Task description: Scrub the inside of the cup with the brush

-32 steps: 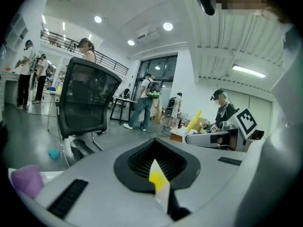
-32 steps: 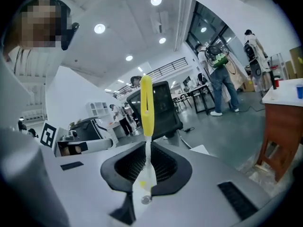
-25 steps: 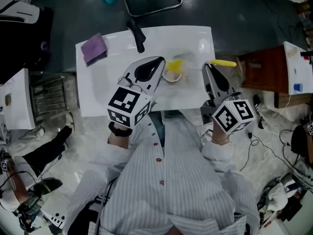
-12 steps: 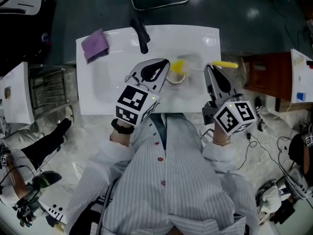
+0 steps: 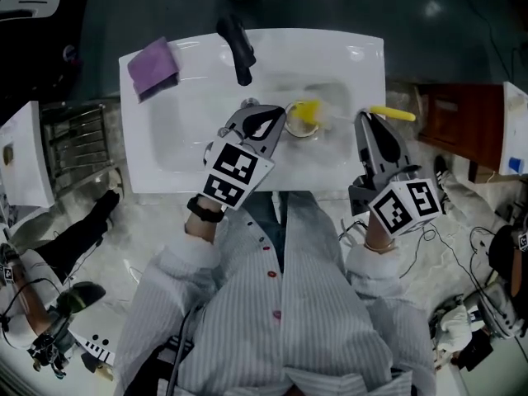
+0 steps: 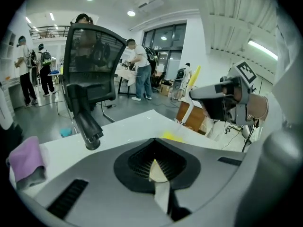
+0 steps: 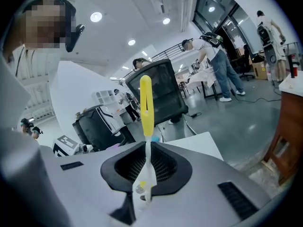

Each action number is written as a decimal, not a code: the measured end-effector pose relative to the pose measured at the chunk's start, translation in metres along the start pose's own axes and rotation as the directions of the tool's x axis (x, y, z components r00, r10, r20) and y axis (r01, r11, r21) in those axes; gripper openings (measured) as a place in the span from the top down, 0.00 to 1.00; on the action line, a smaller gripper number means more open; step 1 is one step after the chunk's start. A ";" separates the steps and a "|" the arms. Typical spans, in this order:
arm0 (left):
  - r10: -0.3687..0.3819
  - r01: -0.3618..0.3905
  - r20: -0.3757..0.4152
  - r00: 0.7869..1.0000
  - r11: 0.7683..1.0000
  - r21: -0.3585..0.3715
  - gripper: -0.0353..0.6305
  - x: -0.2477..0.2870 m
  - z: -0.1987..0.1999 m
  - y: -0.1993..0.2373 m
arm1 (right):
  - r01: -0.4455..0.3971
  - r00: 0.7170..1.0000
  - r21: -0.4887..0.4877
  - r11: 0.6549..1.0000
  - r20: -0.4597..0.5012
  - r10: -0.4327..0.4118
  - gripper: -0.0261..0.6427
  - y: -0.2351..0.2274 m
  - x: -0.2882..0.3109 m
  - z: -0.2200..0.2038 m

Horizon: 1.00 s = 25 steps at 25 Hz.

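Observation:
A small cream cup [image 5: 302, 128] sits low in the white sink [image 5: 181, 139]. My left gripper [image 5: 271, 115] is shut on its near rim, which shows as a cream sliver between the jaws in the left gripper view [image 6: 158, 174]. My right gripper [image 5: 369, 120] is shut on the brush's white stem [image 7: 144, 178]. The yellow handle end [image 5: 393, 114] sticks out past the jaws and stands upright in the right gripper view [image 7: 146, 105]. The yellow brush head [image 5: 306, 110] lies inside the cup, blurred. The left gripper view also shows the right gripper [image 6: 222, 98] holding the brush.
A black faucet [image 5: 237, 46] stands at the sink's far edge, close ahead of the left gripper [image 6: 87, 122]. A purple cloth [image 5: 151, 66] lies on the far left corner. A brown cabinet [image 5: 454, 122] is at the right. A black office chair [image 6: 90, 60] and several people stand beyond.
The head camera has shifted, so the sink sits higher in view. Both grippers keep their hold, and the brush head stays in the cup, a little further over the basin.

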State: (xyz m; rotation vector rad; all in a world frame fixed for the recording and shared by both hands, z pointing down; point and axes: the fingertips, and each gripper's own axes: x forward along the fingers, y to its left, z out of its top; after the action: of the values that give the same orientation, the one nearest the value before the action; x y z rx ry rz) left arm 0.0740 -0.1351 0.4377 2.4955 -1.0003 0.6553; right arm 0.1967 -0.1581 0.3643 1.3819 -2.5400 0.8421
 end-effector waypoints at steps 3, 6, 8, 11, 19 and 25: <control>-0.020 0.019 -0.045 0.999 1.000 -0.005 0.93 0.008 -0.022 0.000 | 0.004 1.000 0.013 1.000 -0.014 -0.004 0.88 -0.002 0.002 -0.010; -0.048 0.048 -0.079 0.996 0.999 0.000 0.93 0.016 -0.038 0.001 | 0.009 1.000 0.016 1.000 -0.027 -0.009 0.88 -0.006 0.007 -0.017; -0.076 0.077 -0.101 0.992 0.997 0.011 0.93 0.021 -0.049 0.000 | 0.014 0.999 0.023 1.000 -0.036 -0.013 0.88 -0.008 0.009 -0.023; -0.119 0.123 -0.138 0.983 0.992 0.028 0.93 0.030 -0.068 -0.004 | 0.020 0.999 0.029 0.999 -0.047 -0.019 0.88 -0.010 0.012 -0.031; -0.192 0.216 -0.260 0.946 0.974 0.066 0.93 0.056 -0.122 -0.008 | 0.038 0.998 0.047 0.998 -0.042 -0.036 0.88 -0.014 0.015 -0.045; -0.227 0.275 -0.328 0.917 0.956 0.107 0.87 0.070 -0.147 -0.007 | 0.044 0.998 0.046 0.998 -0.045 -0.042 0.88 -0.017 0.015 -0.051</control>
State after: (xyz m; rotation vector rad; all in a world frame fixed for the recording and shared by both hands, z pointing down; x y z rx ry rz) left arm 0.0824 -0.0957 0.5958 2.4808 -0.5194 1.0342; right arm 0.1948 -0.1492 0.4193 1.4100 -2.4644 0.9196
